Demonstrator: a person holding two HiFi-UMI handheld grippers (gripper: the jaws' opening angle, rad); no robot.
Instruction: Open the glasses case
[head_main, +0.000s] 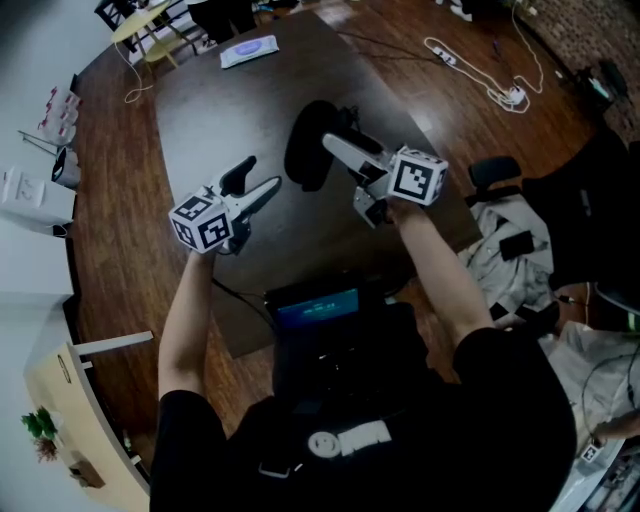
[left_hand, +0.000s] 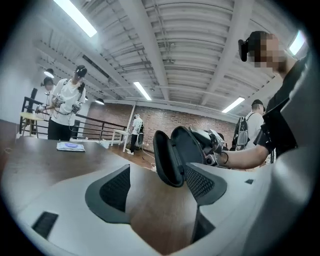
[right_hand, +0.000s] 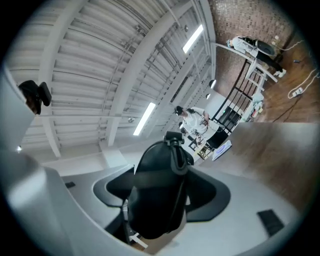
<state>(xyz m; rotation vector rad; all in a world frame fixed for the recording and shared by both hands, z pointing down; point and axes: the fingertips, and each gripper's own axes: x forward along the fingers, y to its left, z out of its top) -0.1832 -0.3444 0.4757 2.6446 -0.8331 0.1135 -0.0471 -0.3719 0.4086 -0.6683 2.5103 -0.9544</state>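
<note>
Glasses case (head_main: 310, 150) held over dark surface (head_main: 220, 110), gripped by right claw (head_main: 332, 150). Halves parted, gap twd left claw (head_main: 260, 178), which sits just beside case, jaws wide, empty. Wood floor (head_main: 110, 200) round surface; brick wall, strip-lit ceiling beyond. Case's long axis tilts up, away from person.

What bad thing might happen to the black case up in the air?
Only the right gripper holds the open glasses case above the table, so it might slip out and drop. The left gripper is open and empty, apart from the case, so it probably could not catch it. Nothing props the lid, so it may flop shut again.
</note>
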